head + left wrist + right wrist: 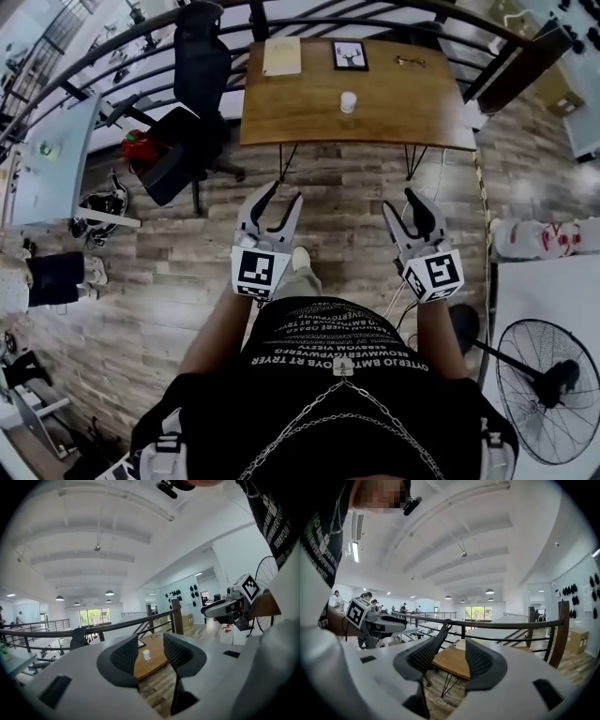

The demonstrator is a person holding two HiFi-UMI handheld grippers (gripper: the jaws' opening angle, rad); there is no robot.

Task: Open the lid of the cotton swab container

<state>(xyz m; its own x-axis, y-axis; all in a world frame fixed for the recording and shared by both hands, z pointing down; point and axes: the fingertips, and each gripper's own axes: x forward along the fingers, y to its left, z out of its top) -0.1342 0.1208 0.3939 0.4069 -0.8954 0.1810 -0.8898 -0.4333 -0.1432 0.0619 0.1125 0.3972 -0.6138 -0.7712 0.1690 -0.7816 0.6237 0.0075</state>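
Note:
The cotton swab container (348,101) is a small white tub with its lid on, standing near the middle of the wooden table (403,112). My left gripper (284,194) and right gripper (401,204) hang over the plank floor, well short of the table's near edge. Both are open with nothing between their fingers. In the left gripper view the container (146,655) shows far off between the open jaws of the left gripper (151,654), with the right gripper (229,609) off to the side. In the right gripper view the right gripper (447,657) frames a corner of the table (452,663).
A notepad (281,56), a framed picture (350,55) and glasses (410,61) lie at the table's far side. A black office chair (192,122) and a red bag (141,145) stand to the left, a floor fan (548,389) at the right. A curved railing (122,33) runs behind.

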